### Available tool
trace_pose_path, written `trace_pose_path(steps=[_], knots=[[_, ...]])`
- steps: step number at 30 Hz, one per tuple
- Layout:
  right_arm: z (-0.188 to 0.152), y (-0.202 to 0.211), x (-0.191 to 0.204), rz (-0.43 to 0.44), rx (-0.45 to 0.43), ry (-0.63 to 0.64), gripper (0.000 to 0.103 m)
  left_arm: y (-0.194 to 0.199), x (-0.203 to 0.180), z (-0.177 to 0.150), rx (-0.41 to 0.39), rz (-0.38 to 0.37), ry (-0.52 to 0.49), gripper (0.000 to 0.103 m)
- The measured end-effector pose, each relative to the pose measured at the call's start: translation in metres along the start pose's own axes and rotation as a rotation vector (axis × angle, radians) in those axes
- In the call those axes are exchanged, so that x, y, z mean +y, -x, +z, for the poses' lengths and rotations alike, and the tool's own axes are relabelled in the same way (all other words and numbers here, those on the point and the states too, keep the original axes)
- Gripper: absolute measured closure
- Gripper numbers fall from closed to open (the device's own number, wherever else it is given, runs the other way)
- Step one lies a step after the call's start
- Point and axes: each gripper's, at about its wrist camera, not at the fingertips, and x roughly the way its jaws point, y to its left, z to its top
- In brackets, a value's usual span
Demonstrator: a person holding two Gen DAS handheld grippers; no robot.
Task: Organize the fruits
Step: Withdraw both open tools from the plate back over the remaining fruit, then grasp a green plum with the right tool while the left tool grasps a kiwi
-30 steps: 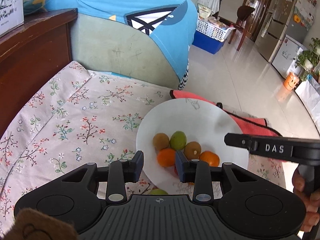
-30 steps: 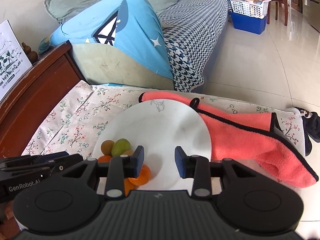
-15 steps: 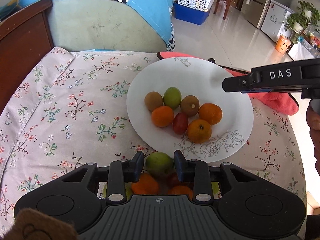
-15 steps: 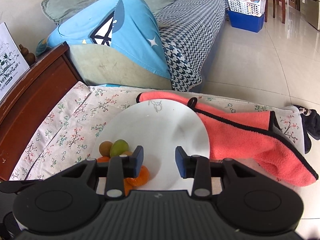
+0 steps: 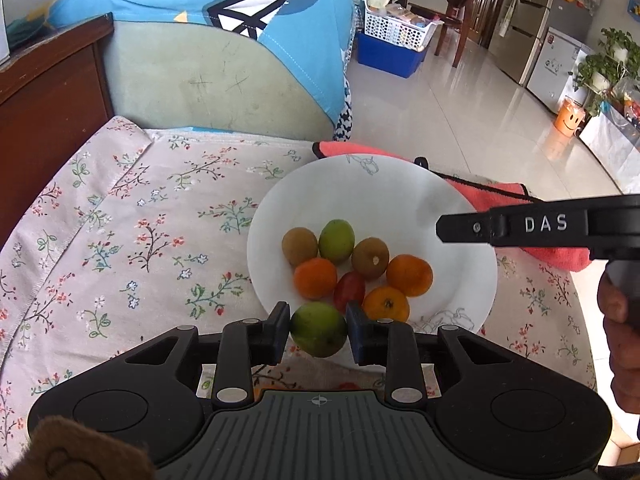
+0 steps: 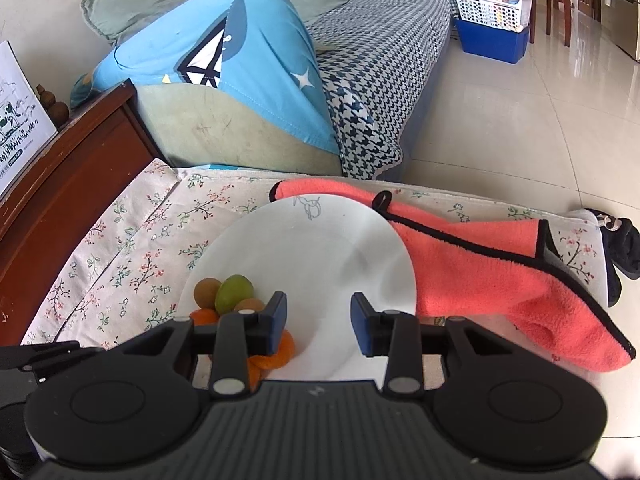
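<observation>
My left gripper [image 5: 318, 325] is shut on a green fruit [image 5: 319, 340], and holds it over the near rim of the white plate [image 5: 380, 192]. On the plate lie two brown kiwis [image 5: 299, 246], another green fruit [image 5: 337, 241], three oranges [image 5: 315, 278] and a small red fruit [image 5: 349, 290]. My right gripper [image 6: 319, 320] hovers open over the bare near part of the plate [image 6: 320, 248], with nothing between its blue pads. The fruit pile [image 6: 234, 292] sits to its left, partly hidden by its left finger. Its black body reaches in from the right in the left wrist view.
A floral tablecloth [image 5: 120, 220] covers the table. A coral towel [image 6: 500, 264] lies right of the plate, tucked under its far edge. A wooden cabinet [image 5: 48, 100] stands on the left and a sofa with a blue cover [image 6: 224, 60] behind. A hand [image 5: 620, 320] grips the right tool.
The left gripper's jaws closed on a green fruit, and it now holds the fruit at the plate's near rim. The right gripper has stayed where it was.
</observation>
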Motion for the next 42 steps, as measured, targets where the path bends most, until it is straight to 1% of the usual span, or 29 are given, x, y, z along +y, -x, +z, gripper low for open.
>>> trace_pose_path(steps=[4,6,15,17,18,19,21,22,26,30,34,36,39,42], knots=[[-0.003,-0.003,-0.001,0.001,0.02,-0.001,0.066,-0.014,-0.01,0.002,0.014,0.02,-0.016,0.075],[-0.003,-0.003,-0.001,-0.001,0.019,0.003,0.066,-0.019,-0.013,0.003,0.007,0.035,-0.023,0.075],[-0.005,0.0,-0.006,-0.011,0.022,0.006,0.066,-0.032,-0.012,0.01,-0.015,-0.001,0.066,0.075],[-0.006,0.0,-0.007,-0.014,0.024,0.005,0.066,-0.031,-0.012,0.011,-0.014,0.0,0.083,0.071],[-0.006,0.0,-0.007,-0.015,0.025,0.004,0.066,-0.029,-0.012,0.012,-0.014,0.003,0.093,0.064],[-0.006,0.001,-0.007,-0.016,0.026,0.004,0.066,-0.025,-0.011,0.013,-0.024,0.005,0.096,0.054],[-0.007,0.005,-0.007,-0.011,0.023,0.003,0.066,-0.014,-0.01,0.014,-0.058,0.023,0.093,0.043],[-0.008,0.007,-0.006,-0.008,0.023,0.003,0.065,-0.008,-0.009,0.014,-0.066,0.032,0.09,0.041],[-0.013,0.018,0.0,0.015,0.02,0.017,0.065,0.016,0.002,0.014,-0.086,0.044,0.115,0.04],[-0.02,0.033,0.012,0.054,0.012,0.034,0.064,0.04,0.016,0.009,-0.078,0.089,0.127,0.038],[-0.03,0.047,0.027,0.103,0.011,0.077,0.064,0.063,0.031,-0.003,-0.074,0.115,0.131,0.036],[-0.037,0.053,0.034,0.127,0.015,0.097,0.064,0.074,0.039,-0.011,-0.07,0.14,0.135,0.034],[-0.048,0.057,0.045,0.155,0.029,0.125,0.064,0.086,0.05,-0.023,-0.058,0.174,0.142,0.034],[-0.061,0.057,0.053,0.177,0.053,0.149,0.064,0.096,0.058,-0.034,-0.053,0.19,0.147,0.033]])
